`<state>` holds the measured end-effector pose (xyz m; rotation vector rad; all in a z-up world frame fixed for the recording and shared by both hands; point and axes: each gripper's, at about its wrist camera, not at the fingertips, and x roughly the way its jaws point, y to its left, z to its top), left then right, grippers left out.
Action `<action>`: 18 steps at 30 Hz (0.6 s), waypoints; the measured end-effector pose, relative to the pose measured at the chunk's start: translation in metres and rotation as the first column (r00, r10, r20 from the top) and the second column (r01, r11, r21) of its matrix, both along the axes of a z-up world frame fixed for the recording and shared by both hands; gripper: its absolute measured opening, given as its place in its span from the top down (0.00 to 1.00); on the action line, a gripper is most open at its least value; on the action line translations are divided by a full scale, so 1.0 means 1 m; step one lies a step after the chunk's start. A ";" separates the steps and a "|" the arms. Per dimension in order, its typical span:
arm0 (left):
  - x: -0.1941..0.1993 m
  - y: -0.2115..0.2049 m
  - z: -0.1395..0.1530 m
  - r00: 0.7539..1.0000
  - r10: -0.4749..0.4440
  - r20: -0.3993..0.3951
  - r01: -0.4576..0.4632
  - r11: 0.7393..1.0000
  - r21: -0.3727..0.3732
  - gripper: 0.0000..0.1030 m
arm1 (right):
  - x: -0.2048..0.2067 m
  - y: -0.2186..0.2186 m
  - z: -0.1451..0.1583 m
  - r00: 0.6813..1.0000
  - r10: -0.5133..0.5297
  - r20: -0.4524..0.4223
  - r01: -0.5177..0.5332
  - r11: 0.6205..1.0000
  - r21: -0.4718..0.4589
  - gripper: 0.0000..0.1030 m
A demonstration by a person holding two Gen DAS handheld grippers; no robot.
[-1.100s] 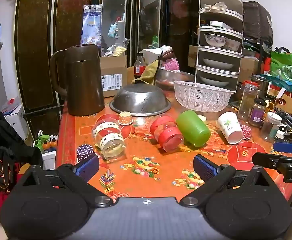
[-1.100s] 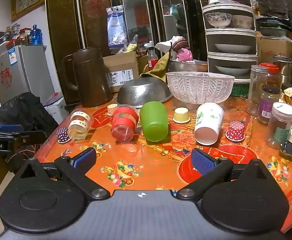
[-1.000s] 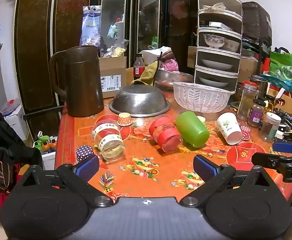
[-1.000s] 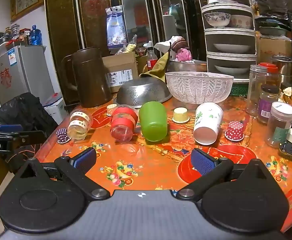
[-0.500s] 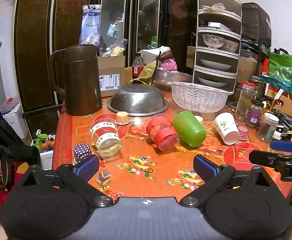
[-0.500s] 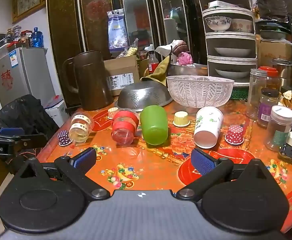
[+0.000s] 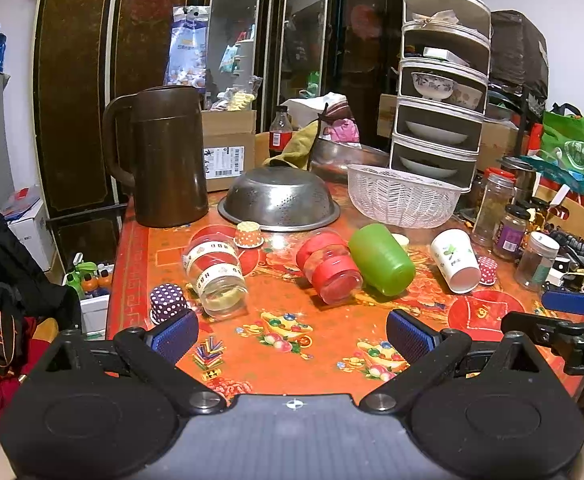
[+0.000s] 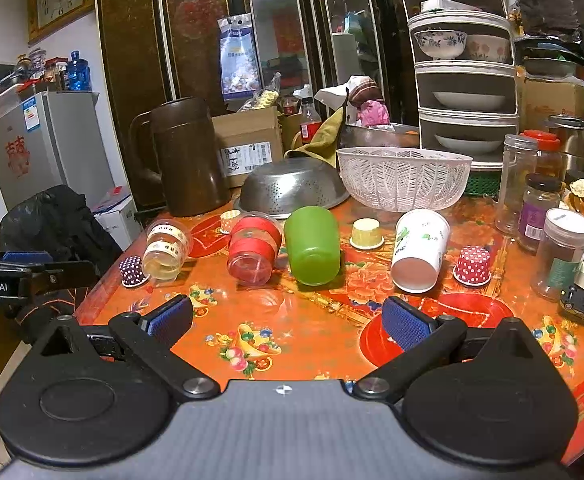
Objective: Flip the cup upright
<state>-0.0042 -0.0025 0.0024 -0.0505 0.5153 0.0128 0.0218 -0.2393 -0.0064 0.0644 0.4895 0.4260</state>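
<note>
Both claws hang released over the near edge of the orange patterned counter (image 8: pixel 316 320): left claw (image 7: pixel 292 334), right claw (image 8: pixel 287 320). Beyond them four cups lie on their sides, including a green plastic cup (image 8: pixel 312 250) and a white paper cup (image 8: pixel 420 254)

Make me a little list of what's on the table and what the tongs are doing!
tipped-over cups: clear cup with white bands; red-banded cup; green cup; white paper cup
cups standing upright: none of these four
behind them: brown jug; upside-down metal colander; white basket
left tongs: open, empty, at the table's near edge
right tongs: open, empty, touching no cup
</note>
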 end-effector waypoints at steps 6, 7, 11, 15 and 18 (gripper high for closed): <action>0.000 0.002 0.000 1.000 0.002 -0.002 -0.002 1.000 -0.002 0.02 | 0.001 -0.001 0.000 1.000 0.001 -0.006 -0.001 1.000 0.000 0.01; 0.000 0.002 0.000 1.000 0.002 -0.001 -0.002 1.000 -0.003 0.02 | 0.001 -0.001 0.000 1.000 0.001 -0.007 -0.001 1.000 0.000 0.01; 0.001 0.001 0.000 1.000 -0.001 -0.004 0.001 1.000 -0.004 0.02 | 0.001 -0.002 0.000 1.000 0.000 -0.005 0.000 1.000 0.003 0.01; 0.001 -0.001 0.000 1.000 -0.005 -0.006 0.005 1.000 -0.004 0.02 | 0.001 -0.002 0.001 1.000 -0.001 -0.003 0.001 1.000 0.006 0.01; 0.002 -0.001 -0.001 1.000 -0.006 -0.009 0.006 1.000 -0.003 0.02 | 0.001 -0.002 0.001 1.000 -0.001 -0.004 0.001 1.000 0.007 0.01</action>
